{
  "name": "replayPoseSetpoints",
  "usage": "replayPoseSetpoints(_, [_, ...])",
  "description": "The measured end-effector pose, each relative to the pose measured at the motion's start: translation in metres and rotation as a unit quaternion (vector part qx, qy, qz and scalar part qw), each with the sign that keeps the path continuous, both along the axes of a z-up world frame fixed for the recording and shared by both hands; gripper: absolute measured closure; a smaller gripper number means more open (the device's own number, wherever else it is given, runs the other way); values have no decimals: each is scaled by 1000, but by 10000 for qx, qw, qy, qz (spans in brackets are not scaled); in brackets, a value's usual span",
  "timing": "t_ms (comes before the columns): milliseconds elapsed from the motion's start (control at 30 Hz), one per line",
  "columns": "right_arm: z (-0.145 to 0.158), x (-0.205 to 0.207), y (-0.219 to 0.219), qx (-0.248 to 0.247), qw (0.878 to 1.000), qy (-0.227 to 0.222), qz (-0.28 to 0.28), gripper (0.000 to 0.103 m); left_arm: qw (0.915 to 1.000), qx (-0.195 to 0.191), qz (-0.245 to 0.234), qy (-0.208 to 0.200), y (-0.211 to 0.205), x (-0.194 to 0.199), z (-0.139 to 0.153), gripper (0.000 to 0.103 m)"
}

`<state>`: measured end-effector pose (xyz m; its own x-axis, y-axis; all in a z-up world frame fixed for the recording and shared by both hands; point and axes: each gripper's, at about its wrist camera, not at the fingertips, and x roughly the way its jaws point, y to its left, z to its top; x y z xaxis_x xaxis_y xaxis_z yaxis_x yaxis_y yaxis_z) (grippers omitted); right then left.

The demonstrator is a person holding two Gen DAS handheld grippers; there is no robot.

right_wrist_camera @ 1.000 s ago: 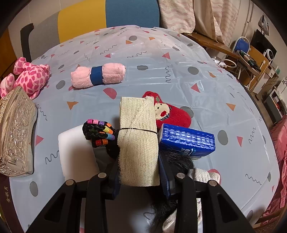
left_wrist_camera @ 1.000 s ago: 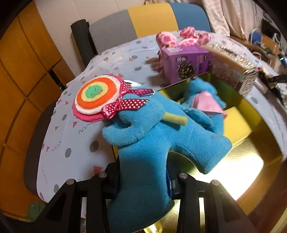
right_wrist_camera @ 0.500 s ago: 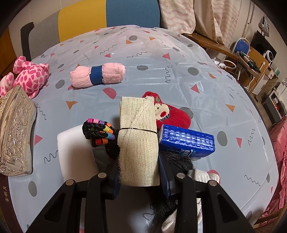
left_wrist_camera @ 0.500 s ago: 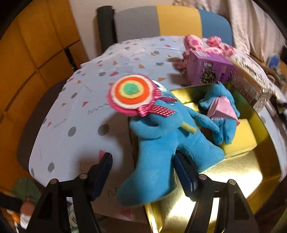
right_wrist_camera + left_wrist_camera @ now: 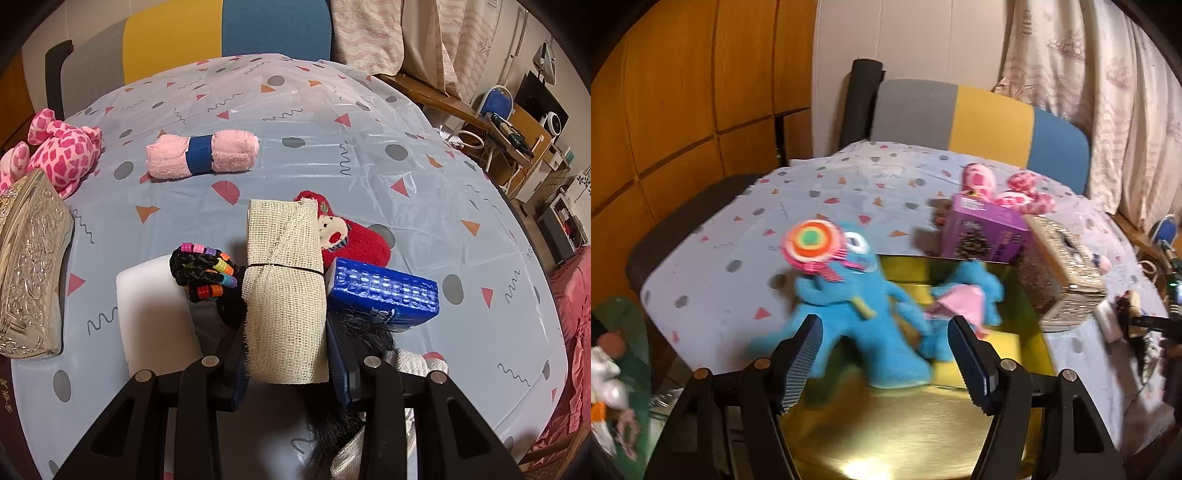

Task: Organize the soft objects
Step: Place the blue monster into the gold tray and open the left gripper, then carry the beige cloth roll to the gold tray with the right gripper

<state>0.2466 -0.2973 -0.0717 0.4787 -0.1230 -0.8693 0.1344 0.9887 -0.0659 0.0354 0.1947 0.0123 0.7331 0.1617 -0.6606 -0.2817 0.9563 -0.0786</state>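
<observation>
Left wrist view: my left gripper hangs spread wide above a gold tray on the patterned table.

A blue plush monster with a felt lollipop lies over the tray's near-left rim, legs inside, touching neither finger. On the right wrist view, my right gripper pinches a beige gauze roll, with a rolled pink towel farther back.

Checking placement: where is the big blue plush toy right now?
In the left wrist view, the big blue plush toy lies over the gold tray's left rim, beside the smaller blue plush.
</observation>
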Motion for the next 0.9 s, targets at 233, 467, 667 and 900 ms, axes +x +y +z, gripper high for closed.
replayPoseSetpoints(233, [3,-2,2,-38,10000,-86,13,67,9999,147,-6,46,-30,0,-6,30])
replayPoseSetpoints(467, [24,-13,10,169,9989,-418,113,67,9996,246,91,58,-31,-5,-13,29])
replayPoseSetpoints(667, [54,-43,45,389,9941,-797,631,67,9995,274,168,41,-25,-9,-17,29])
replayPoseSetpoints(900, [98,-85,112,816,9748,-1262,1649,67,9994,261,235,72,-21,-12,-22,28])
